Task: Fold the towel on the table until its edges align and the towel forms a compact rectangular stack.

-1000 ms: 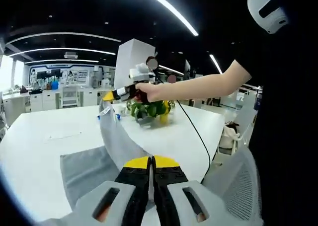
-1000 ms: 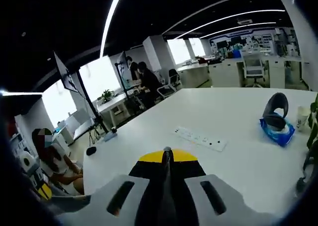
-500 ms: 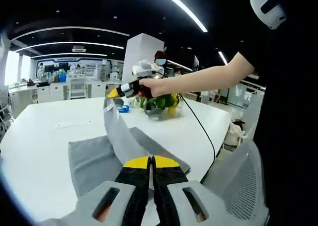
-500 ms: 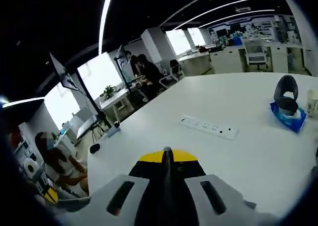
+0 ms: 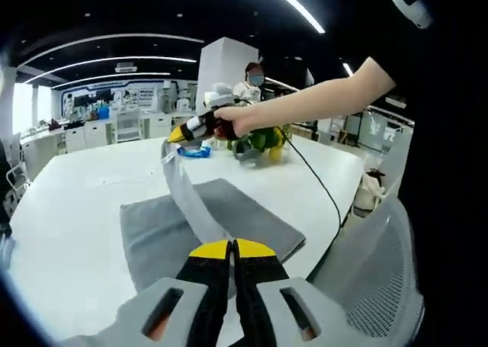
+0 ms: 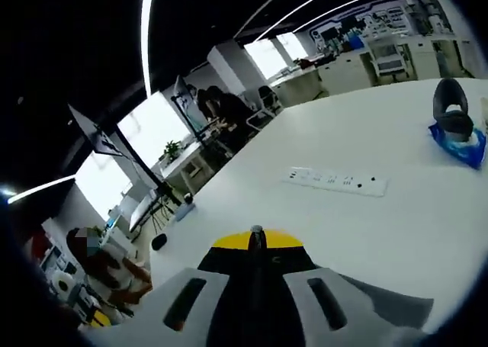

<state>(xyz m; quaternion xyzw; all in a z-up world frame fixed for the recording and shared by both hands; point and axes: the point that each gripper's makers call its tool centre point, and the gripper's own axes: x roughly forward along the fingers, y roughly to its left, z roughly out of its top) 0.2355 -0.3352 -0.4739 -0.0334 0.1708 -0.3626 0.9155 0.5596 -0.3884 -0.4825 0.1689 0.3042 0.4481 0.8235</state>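
While the grey towel (image 5: pixel 206 225) is lying mostly flat on the white table (image 5: pixel 76 210), one edge of it is being held up as a taut strip running from the left gripper (image 5: pixel 232 247) at 6 o'clock in the left gripper view up to the right gripper (image 5: pixel 177 134) at about 11 o'clock. The flat part is seen as a rough rectangle with its long axis running from 9 o'clock towards 3 o'clock, its far corner pointing at the person's forearm (image 5: pixel 320 99). The cloth is looking plain, matte and smooth, with a soft fold line where the lifted strip is rising.

Both sets of jaws are being kept pressed together on the cloth: the left pair is closed on the near end of the strip, and the right pair, gripped by a hand (image 5: pixel 232 122), is pinching the far end above the table.

In the right gripper view, the right gripper (image 6: pixel 257 239) is seen from behind with grey fabric (image 6: pixel 396 305) showing beside it at 4 o'clock, and a white power strip (image 6: pixel 335 181) and a dark object on a blue pack (image 6: pixel 456 126) are being shown on the table. Green plants (image 5: pixel 255 139) are being shown in the left gripper view
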